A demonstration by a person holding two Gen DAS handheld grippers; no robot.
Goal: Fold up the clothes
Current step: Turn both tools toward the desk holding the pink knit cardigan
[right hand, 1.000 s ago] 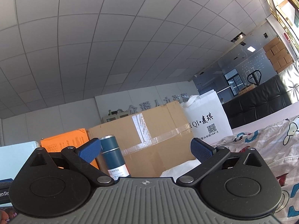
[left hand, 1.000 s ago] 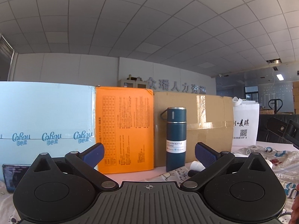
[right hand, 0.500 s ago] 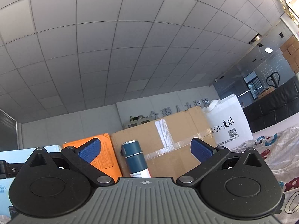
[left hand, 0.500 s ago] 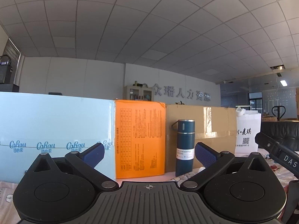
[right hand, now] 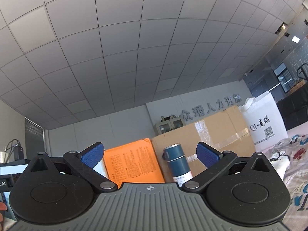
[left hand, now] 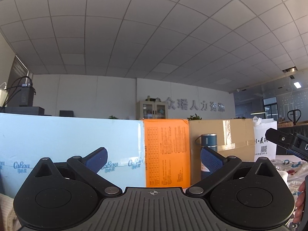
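Note:
Both cameras look up over the table at the far boxes and ceiling. My left gripper (left hand: 153,158) is open and empty, its blue pads wide apart. My right gripper (right hand: 149,155) is also open and empty. A white garment with cartoon prints (right hand: 294,157) lies on the table at the right edge of the right wrist view; a strip of it (left hand: 284,163) shows at the right in the left wrist view. The other gripper's black body (left hand: 286,142) pokes in above it. Most of the table surface is hidden below the grippers.
Along the table's far side stand a light blue box (left hand: 71,144), an orange box (left hand: 166,154), a brown cardboard box (left hand: 229,134), a dark blue thermos bottle (right hand: 176,161) and a white paper bag (right hand: 263,123). A cream knit cloth (left hand: 6,211) lies at the lower left.
Both grippers have tilted upward and swung left, so the boxes sit lower and more ceiling shows. Both stay open. The right gripper's body has come into the left view.

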